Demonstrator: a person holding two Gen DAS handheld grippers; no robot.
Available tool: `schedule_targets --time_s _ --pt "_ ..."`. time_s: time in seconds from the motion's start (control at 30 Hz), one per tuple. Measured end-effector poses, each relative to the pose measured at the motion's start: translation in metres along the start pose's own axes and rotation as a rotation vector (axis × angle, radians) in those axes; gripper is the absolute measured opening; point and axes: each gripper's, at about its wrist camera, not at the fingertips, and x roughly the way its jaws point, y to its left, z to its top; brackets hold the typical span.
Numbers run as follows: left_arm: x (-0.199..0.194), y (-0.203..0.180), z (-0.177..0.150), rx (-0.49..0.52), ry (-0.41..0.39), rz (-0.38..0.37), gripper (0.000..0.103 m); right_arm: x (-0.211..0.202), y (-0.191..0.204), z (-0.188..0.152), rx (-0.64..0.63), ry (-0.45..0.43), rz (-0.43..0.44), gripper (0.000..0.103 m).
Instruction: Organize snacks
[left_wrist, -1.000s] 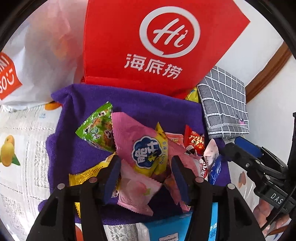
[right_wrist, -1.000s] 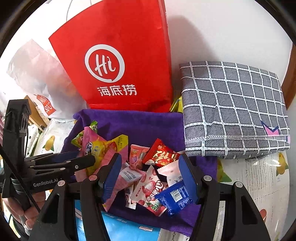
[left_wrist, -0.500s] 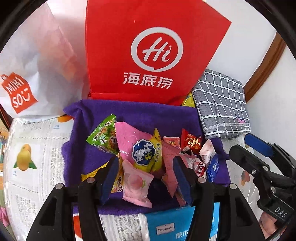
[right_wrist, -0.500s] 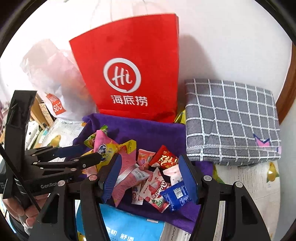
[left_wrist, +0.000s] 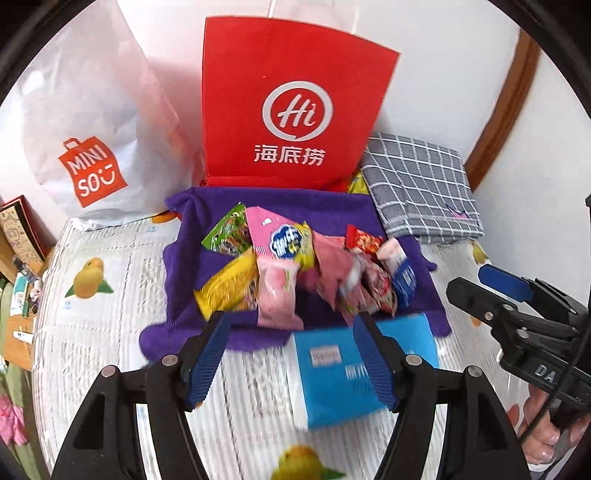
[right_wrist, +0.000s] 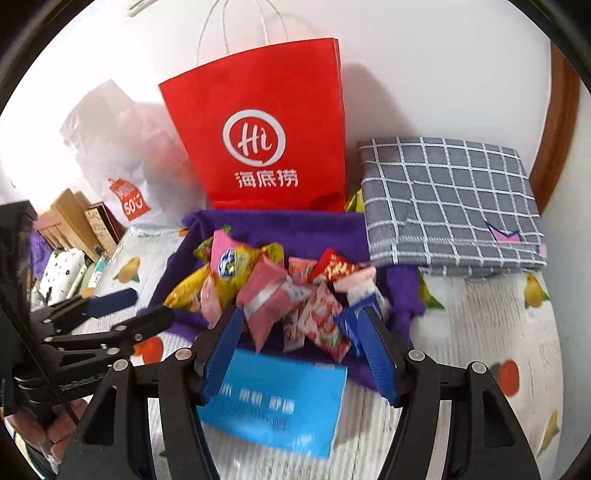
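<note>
Blue-padded left gripper (left_wrist: 291, 354) just opening, empty, above snack pile (left_wrist: 303, 269)

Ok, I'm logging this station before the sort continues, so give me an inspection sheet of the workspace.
Surface: fruit-print cover.
Job's things: snacks heaped on purple towel.
Clutter: blue pack at towel's near edge; grey cloth folded, right.
Grippers: left gripper open, jaws just opening, nothing between; right gripper open, empty.
Cables: thin black cord by right gripper.
Surroundings: red bag, white bag against wall.
</note>
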Motion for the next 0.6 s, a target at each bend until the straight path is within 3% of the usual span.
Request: schedule_targets --time_s 0.23,0.5,0.6 --pt "-0.033 -0.010 -0.028 0.013 -0.036 0.009 0.075 -0.031 0.008 -0.030 0.002 -0.015 -0.054 0.065" --pt "-0.056 -0.016 -0.051 0.017 -0.057 0.033 0.080 -0.063 0.012 -0.061 0.029 -0.045 -0.094 0.084" --pt "-0.069 -0.018 -0.060 0.018 -0.075 0.036 0.082 -0.075 0.014 -0.069 0.038 -0.053 -0.099 0.086"
